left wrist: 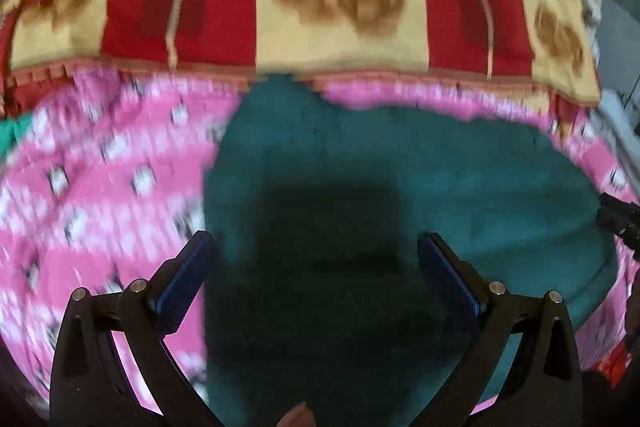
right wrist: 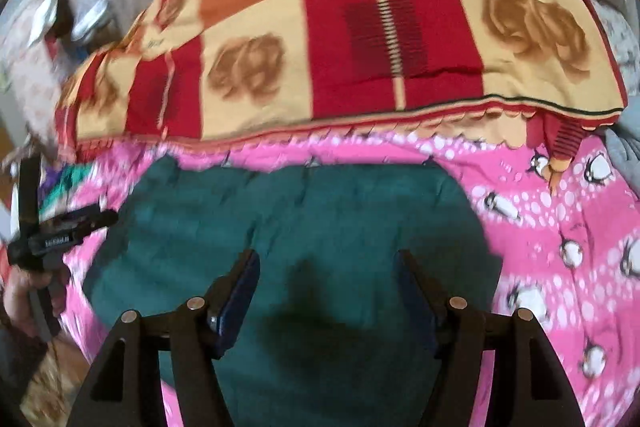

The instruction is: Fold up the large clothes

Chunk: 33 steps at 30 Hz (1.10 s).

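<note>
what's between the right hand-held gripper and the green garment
Nothing visible. The right hand-held gripper is open above the green garment, which lies flat on the pink sheet with nothing on top.

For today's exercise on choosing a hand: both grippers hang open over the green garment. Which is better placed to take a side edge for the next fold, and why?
Probably the left gripper. One finger sits near the green garment's side edge. The right gripper hangs over the garment's middle, farther from any edge.
</note>
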Each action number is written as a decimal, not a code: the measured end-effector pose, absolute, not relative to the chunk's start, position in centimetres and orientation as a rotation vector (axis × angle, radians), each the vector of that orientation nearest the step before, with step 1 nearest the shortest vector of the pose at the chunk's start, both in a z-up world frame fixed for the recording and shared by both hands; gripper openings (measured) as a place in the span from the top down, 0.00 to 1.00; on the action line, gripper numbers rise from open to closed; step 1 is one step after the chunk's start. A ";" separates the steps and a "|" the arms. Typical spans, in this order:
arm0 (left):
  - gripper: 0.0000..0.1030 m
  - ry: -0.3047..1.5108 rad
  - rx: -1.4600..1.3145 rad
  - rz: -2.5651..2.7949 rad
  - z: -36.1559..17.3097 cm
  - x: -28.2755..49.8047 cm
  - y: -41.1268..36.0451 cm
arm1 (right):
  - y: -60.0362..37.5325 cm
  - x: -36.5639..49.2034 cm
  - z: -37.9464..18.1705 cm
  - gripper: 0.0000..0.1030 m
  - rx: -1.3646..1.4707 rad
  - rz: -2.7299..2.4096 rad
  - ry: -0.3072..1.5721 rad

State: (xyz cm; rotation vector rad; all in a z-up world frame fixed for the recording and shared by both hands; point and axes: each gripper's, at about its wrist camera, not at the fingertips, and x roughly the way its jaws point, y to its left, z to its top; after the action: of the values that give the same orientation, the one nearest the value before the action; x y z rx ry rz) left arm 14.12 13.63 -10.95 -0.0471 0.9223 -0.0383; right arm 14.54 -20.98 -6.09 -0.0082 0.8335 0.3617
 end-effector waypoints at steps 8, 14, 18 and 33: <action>0.00 0.974 -0.209 -0.049 -12.9 14.2 14.8 | -21.2 15.0 -9.3 0.21 0.032 0.366 0.890; 0.00 0.914 -0.179 -0.077 -9.3 6.7 14.0 | -22.6 9.7 -5.3 0.22 0.003 0.314 0.873; 0.00 0.862 -0.164 -0.127 -8.3 -0.4 11.4 | -23.6 3.0 -4.7 0.22 0.032 0.299 0.849; 0.00 0.775 -0.010 -0.132 -3.2 -11.3 4.0 | -22.5 -12.2 -1.6 0.22 0.012 0.218 0.795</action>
State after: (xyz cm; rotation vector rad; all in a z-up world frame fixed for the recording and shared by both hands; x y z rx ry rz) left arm -11.33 3.98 -3.18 -0.0100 0.7746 -0.1316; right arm -12.23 -22.53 -1.59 0.0123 0.7946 0.2176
